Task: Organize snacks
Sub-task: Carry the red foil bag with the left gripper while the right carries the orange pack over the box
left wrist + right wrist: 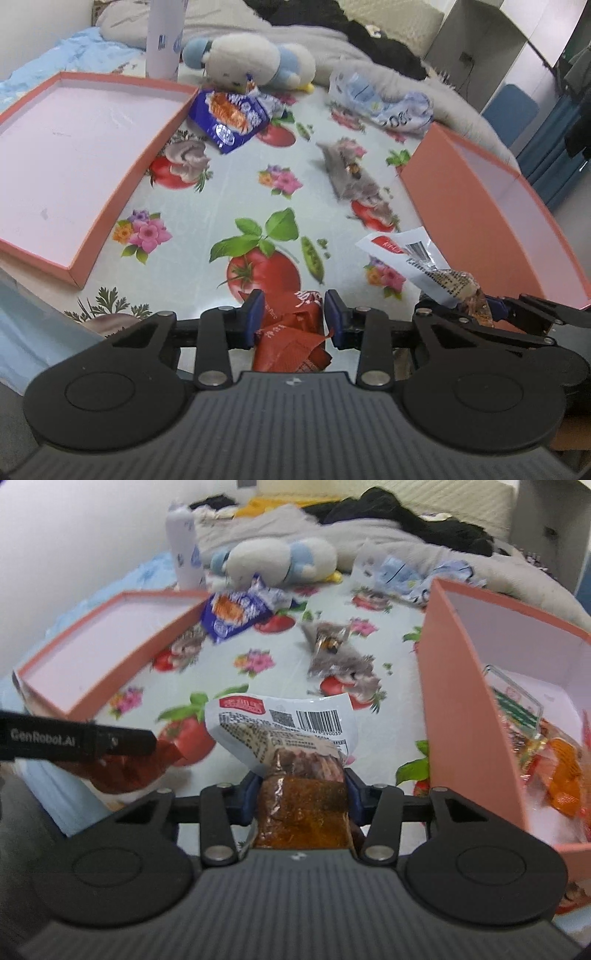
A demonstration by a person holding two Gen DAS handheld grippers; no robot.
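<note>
Red wrapper (291, 332) and clear meat pack (295, 775): we are clamping one per gripper.
We are keeping the left gripper (293, 317) and right gripper (301, 788) squeezed, steering toward the deep salmon box (461, 701) at frame right.

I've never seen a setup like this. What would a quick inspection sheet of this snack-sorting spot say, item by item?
Surface: tablecloth printed with tomatoes and flowers.
Job's things: shallow pink tray, nothing in it; deep pink box holding some snacks; blue snack bag and silver packet loose on the cloth.
Clutter: plush toy, white bottle, crumpled wrapper.
Grippers: left gripper fingers closed on a red packet; right gripper fingers closed on a spicy meat packet.
Cables: nothing seen.
Surroundings: bedding with dark clothes behind.
</note>
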